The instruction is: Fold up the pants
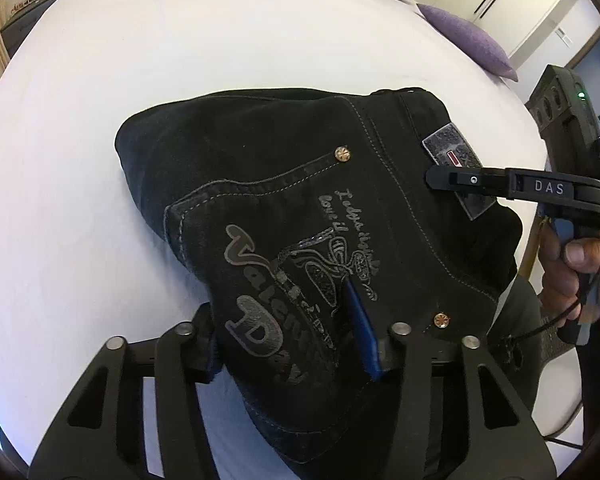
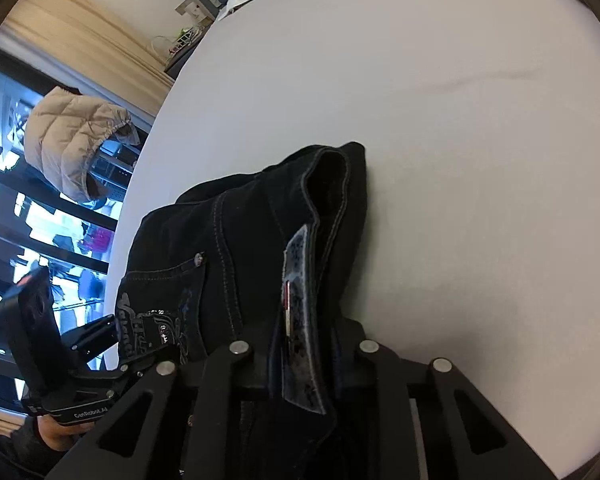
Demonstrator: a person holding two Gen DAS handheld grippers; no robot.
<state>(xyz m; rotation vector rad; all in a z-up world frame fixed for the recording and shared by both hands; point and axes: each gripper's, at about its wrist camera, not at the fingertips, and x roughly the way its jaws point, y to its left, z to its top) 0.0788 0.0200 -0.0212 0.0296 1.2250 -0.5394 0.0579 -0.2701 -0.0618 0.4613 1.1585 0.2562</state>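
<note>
Black pants point(image 1: 300, 184) lie bunched on the white bed point(image 1: 100, 160). Left tool point(image 1: 292, 344) clamped on the pocket fabric; right tool point(image 2: 304, 360) clamped on the waistband. Likely a mid-fold lift; next move needs both edges carried over evenly.

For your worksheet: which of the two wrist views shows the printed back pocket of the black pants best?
The left wrist view: the printed back pocket faces the camera, its lettering and stitching spread out, though the left gripper covers part. The right wrist view catches only a foreshortened sliver of it, beside the waistband patch.
</note>
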